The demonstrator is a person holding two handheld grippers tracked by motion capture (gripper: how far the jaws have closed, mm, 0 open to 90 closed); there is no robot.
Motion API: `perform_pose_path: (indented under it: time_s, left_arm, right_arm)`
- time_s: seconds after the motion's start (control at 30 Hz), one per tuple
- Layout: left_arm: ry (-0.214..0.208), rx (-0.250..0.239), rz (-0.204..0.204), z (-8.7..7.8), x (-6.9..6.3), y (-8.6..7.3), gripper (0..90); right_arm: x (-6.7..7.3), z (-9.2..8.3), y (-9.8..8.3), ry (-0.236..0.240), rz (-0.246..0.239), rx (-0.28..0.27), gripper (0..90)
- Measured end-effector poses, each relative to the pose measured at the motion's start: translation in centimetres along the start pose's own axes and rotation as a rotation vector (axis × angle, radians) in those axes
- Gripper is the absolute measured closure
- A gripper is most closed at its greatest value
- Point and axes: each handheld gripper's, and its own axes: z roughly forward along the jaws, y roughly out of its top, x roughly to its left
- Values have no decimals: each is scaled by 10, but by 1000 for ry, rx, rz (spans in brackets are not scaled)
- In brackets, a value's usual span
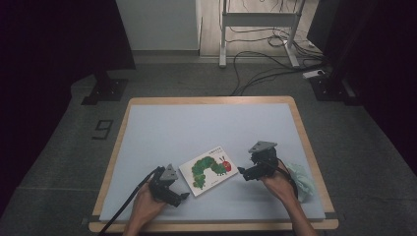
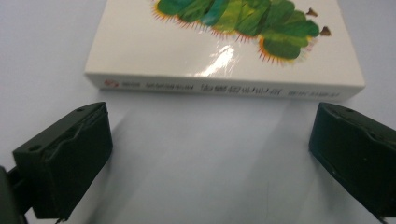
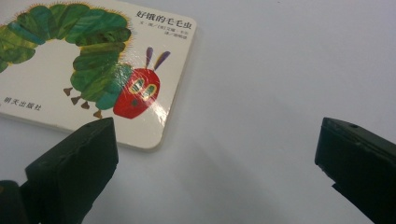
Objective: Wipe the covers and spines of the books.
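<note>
A small white board book (image 1: 209, 169) with a green caterpillar on its cover lies flat and closed on the pale blue table mat (image 1: 206, 128). My left gripper (image 1: 185, 195) is just left of the book, open, its jaws facing the book's spine (image 2: 224, 88) with a small gap of mat between. My right gripper (image 1: 241, 170) sits just right of the book, open and holding nothing. In the right gripper view the book's rounded corner (image 3: 156, 140) lies close to the left jaw, and the caterpillar's red head (image 3: 137, 95) is plain to see.
A crumpled pale green bag (image 1: 302, 181) lies at the mat's right edge, beside the right hand. The mat sits on a wooden tabletop (image 1: 295, 105). Beyond the table, cables (image 1: 255, 69) run across the grey floor under a white desk frame.
</note>
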Motion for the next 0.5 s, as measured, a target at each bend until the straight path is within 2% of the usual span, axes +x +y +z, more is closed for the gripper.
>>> perform_pose_path:
  time_s: [0.3, 0.5]
  left_arm:
    - [-23, 1, 19, 7, -3, 8, 0]
    - [-18, 0, 19, 8, -4, 10, 0]
  right_arm:
    - [8, 21, 8, 38, -20, 8, 0]
    - [16, 37, 16, 84, -38, 22, 0]
